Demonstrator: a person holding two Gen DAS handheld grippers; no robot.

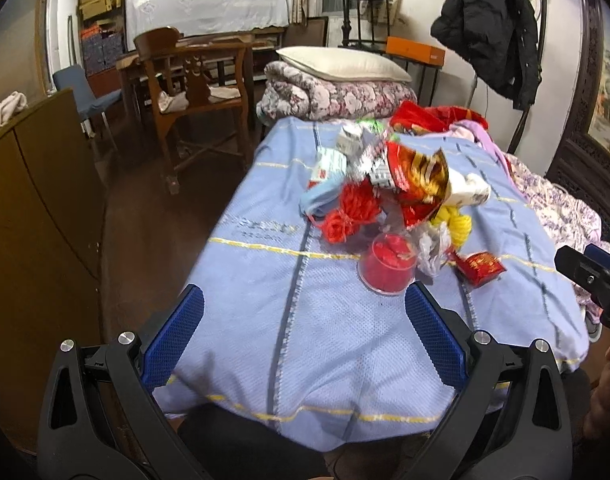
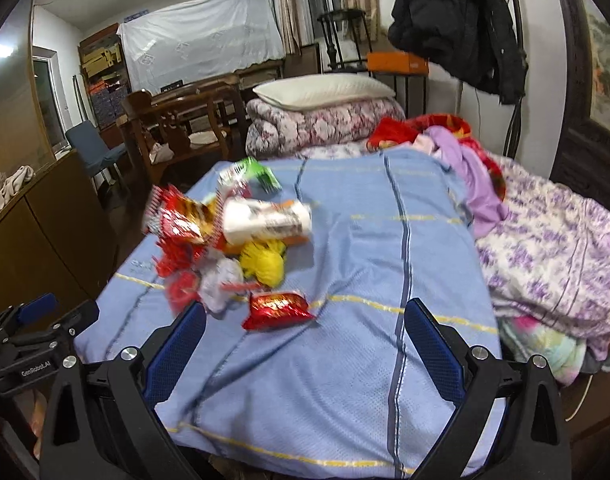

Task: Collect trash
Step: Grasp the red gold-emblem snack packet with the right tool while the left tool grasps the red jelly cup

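Lying beyond left claw point(image 1: 303, 336): trash point(image 1: 389, 204)

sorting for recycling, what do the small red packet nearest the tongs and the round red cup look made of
Small red packet: seemingly foil-lined plastic film, glossy; it glints and is crinkled, with crimped ends.
Round red cup: probably clear thin plastic holding something red; the wall looks see-through with a shiny rim. Motion blur leaves both uncertain.
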